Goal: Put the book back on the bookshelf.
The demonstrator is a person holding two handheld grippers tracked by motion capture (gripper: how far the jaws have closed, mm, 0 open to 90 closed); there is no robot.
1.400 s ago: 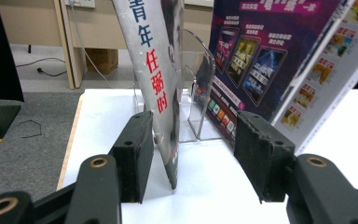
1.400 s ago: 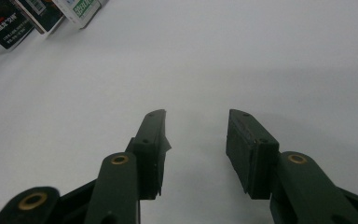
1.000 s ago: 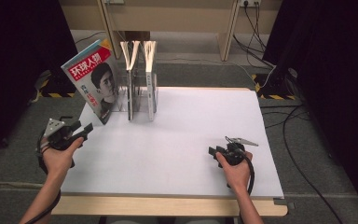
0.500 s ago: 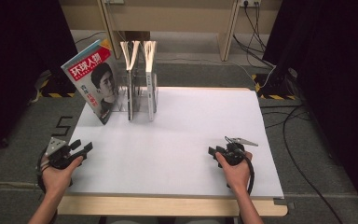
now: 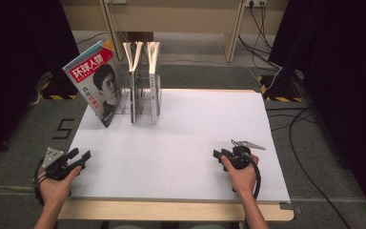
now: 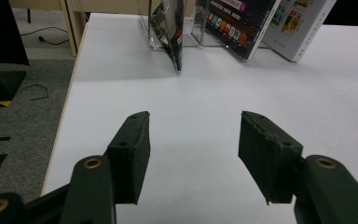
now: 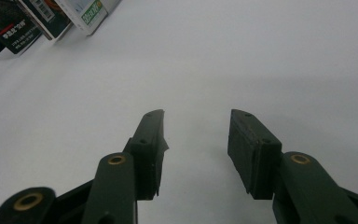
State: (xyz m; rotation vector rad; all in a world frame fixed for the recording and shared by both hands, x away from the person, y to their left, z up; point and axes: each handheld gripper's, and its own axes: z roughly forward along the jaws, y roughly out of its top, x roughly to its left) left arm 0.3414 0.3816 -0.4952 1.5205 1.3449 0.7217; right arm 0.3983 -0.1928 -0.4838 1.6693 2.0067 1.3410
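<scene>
1. The left gripper (image 5: 78, 157) sits at the near left corner of the white table (image 5: 195, 143), held in the person's left hand (image 5: 55, 183). In the left gripper view its jaws stand wide apart over bare tabletop, with nothing between them.
2. The right gripper (image 5: 218, 154) rests low over the near right part of the table, held in the right hand (image 5: 242, 174). Its jaws have just been opening a little further, and the right gripper view shows them spread with only bare table between them.
3. The magazine (image 5: 94, 81), with a red title band and a portrait on its cover, leans tilted against the clear rack (image 5: 143, 98) at the far left of the table.
4. Two more books (image 5: 143, 62) stand upright in the rack, their pages fanning open at the top.
5. Both grippers are well apart from the rack and from each other; the left one points roughly toward the magazine.
6. The floor (image 5: 28, 124) beside the table is grey carpet.
</scene>
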